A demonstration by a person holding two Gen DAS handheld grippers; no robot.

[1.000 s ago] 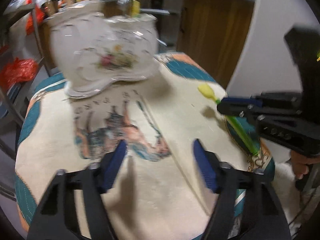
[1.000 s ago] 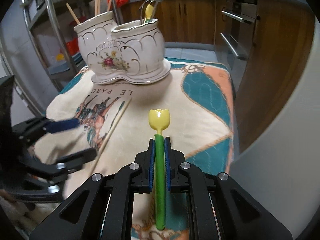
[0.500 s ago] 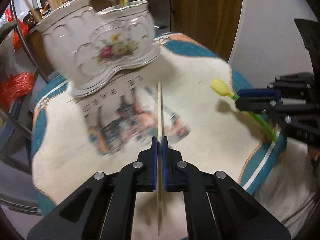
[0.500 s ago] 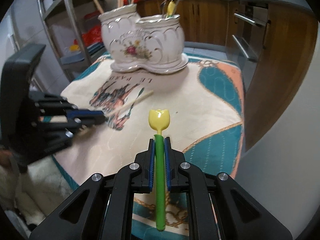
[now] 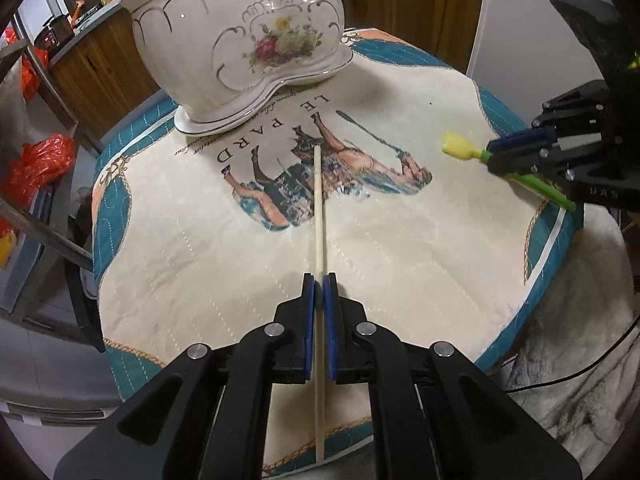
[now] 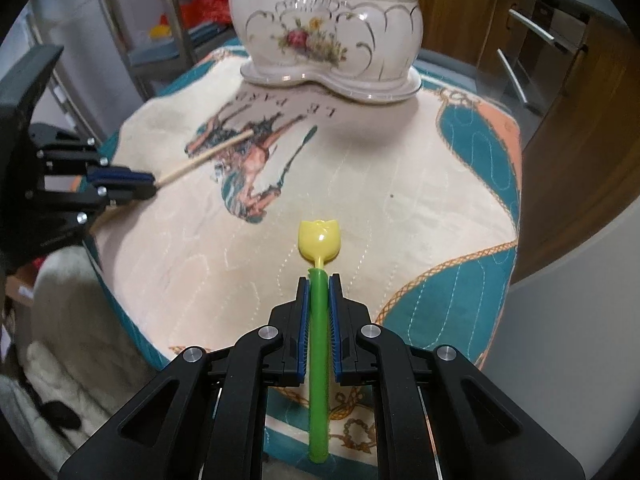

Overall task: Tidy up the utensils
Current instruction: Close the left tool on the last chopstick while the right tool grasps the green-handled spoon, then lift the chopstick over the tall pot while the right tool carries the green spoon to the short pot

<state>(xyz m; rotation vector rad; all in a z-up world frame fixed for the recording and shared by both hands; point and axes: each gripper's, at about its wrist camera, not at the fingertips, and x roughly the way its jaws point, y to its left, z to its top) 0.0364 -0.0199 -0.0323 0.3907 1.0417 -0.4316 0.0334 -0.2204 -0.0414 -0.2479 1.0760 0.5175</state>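
I see the quilted cloth (image 5: 400,240) first: cream middle with a printed horse and rider, teal and peach border, covering the table. At its far end sits the ceramic utensil holder (image 5: 240,36), white, scalloped, gold-trimmed, a rose painted on front, two joined cups on one base; utensil tips poke out the top. My left gripper (image 5: 319,280) is clamped on a wooden chopstick (image 5: 318,200), a pale, thin, straight stick running forward from the blue pads over the horse print toward the holder. My right gripper (image 6: 319,280) is clenched on a spoon (image 6: 319,236) with a green handle and a yellow tulip-shaped bowl, held out over the cloth's near right part, well short of the holder.
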